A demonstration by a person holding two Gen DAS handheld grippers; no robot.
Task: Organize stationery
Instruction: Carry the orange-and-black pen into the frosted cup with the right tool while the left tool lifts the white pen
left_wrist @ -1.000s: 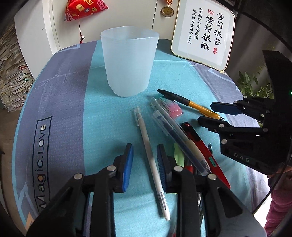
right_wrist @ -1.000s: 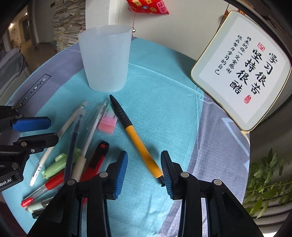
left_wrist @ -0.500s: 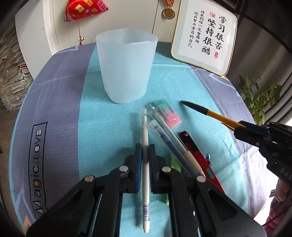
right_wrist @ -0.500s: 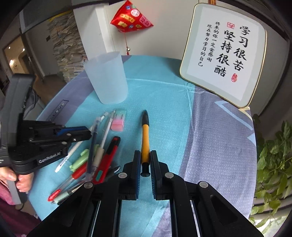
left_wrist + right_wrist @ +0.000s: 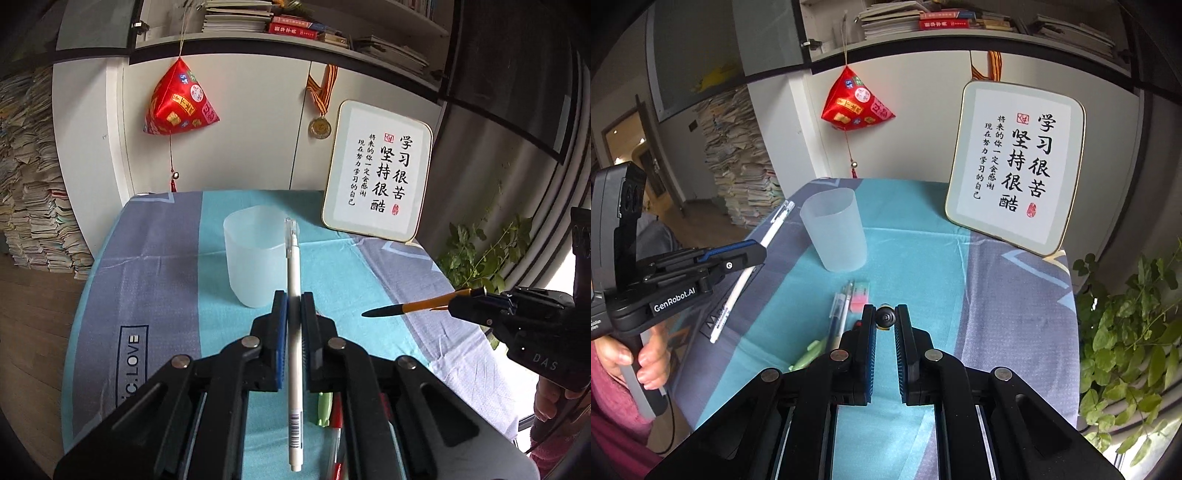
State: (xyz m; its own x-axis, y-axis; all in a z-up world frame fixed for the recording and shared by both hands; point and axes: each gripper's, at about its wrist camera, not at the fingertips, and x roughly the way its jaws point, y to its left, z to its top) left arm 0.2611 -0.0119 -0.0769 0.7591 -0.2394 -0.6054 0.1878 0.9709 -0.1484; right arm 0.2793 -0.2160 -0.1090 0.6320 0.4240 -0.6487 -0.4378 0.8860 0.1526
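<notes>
- Nearest us, our left gripper [image 5: 294, 306] has its jaws clamped on the white pen [image 5: 294, 332], which runs lengthwise between the blue pads, barcode end toward the camera and clear cap pointing away, lifted off the table.
- Our right gripper [image 5: 885, 319] pinches the orange pen [image 5: 417, 305]; from its own wrist view we see only the pen's black butt end between the pads, while the left wrist view shows the orange barrel and black tip sticking out in mid-air.
- Below the grippers, on the teal cloth [image 5: 916, 258], we see the remaining stationery: a green pen [image 5: 809, 352], a blue pen [image 5: 836, 314] with a clear pen just beside it, and a pink-and-green eraser [image 5: 860, 295].
- Farther on stands the frosted plastic cup [image 5: 833, 229], upright and with nothing visible in it; in the left wrist view the white pen's cap overlaps its rim.
- Behind the cup, at the table's far right, a framed calligraphy plaque [image 5: 1015, 166] leans upright.
- On the wall beyond hang a red pouch ornament [image 5: 179, 101] and a medal [image 5: 320, 127].
</notes>
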